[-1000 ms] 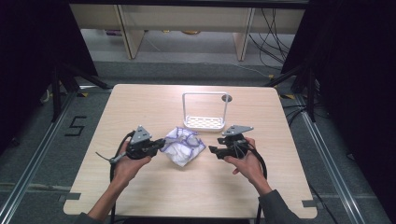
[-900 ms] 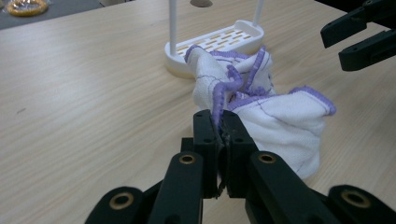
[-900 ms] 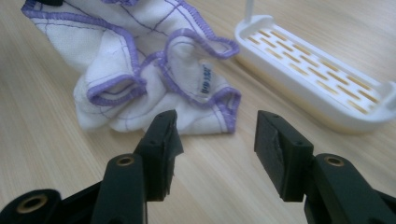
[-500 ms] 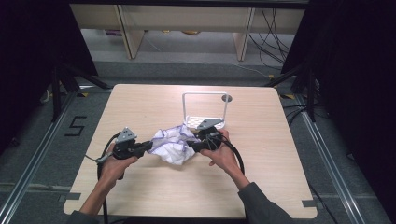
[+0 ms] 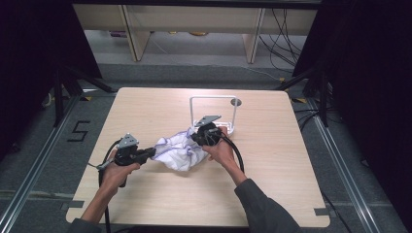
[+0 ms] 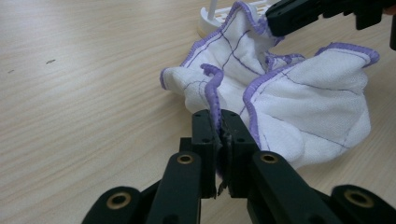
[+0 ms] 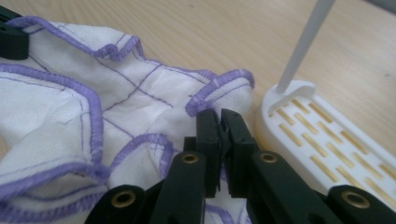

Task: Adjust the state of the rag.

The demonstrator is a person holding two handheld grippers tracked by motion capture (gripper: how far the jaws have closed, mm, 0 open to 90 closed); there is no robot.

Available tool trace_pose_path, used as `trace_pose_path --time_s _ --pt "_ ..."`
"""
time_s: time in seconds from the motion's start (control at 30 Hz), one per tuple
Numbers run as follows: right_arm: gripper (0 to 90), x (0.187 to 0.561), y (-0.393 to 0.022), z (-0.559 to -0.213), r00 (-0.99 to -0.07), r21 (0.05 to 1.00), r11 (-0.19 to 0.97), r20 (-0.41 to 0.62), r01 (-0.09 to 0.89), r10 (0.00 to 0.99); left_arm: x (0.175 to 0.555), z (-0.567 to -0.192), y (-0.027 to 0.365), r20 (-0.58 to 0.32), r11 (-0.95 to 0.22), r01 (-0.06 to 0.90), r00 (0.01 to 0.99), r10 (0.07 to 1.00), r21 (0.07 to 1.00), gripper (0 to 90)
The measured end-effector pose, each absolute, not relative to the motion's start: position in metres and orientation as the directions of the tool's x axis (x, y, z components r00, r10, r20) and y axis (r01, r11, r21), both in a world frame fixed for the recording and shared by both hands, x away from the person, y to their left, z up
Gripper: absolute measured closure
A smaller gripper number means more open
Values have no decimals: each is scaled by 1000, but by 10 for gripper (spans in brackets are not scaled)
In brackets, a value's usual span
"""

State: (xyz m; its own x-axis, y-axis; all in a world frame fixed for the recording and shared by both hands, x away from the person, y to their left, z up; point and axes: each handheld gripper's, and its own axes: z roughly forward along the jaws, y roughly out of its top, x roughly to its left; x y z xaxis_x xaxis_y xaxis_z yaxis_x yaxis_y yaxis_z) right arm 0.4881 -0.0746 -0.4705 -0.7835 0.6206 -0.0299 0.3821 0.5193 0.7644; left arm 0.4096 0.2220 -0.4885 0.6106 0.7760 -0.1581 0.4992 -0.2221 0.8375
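Right gripper (image 5: 198, 138) has moved in to the cloth's (image 5: 179, 151) far edge, fingers just closed on the hem. Left gripper (image 5: 151, 153) clamped on near-left edge. Both corners held, ready to spread.

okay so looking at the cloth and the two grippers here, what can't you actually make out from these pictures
- Cloth: its full shape and size stay unknown in the high view; it lies crumpled, its folds hiding its underside.
- Left gripper: how much hem it pinches; the shut jaws cover it in the left gripper view.
- Right gripper: same, in the right gripper view.
- White rack: its far end is cut off by the frame edge.
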Motion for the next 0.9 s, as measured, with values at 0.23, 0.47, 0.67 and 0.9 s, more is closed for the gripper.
trace_pose_path --time_s 0.23,0.47,0.67,0.9 --pt "886 456 -124 -431 -778 813 460 -13 358 628 408 -488 222 -185 -209 504 623 760 838 852" --pt "887 417 -178 -407 -794 798 464 29 384 607 405 -481 197 -273 -181 514 683 678 839 856" --pt "886 411 -214 -421 -741 768 467 16 439 671 427 -492 170 -139 -347 511 695 706 786 844" --pt "860 446 -219 -480 -652 704 445 34 554 757 437 -513 160 -101 -404 545 677 729 734 631"
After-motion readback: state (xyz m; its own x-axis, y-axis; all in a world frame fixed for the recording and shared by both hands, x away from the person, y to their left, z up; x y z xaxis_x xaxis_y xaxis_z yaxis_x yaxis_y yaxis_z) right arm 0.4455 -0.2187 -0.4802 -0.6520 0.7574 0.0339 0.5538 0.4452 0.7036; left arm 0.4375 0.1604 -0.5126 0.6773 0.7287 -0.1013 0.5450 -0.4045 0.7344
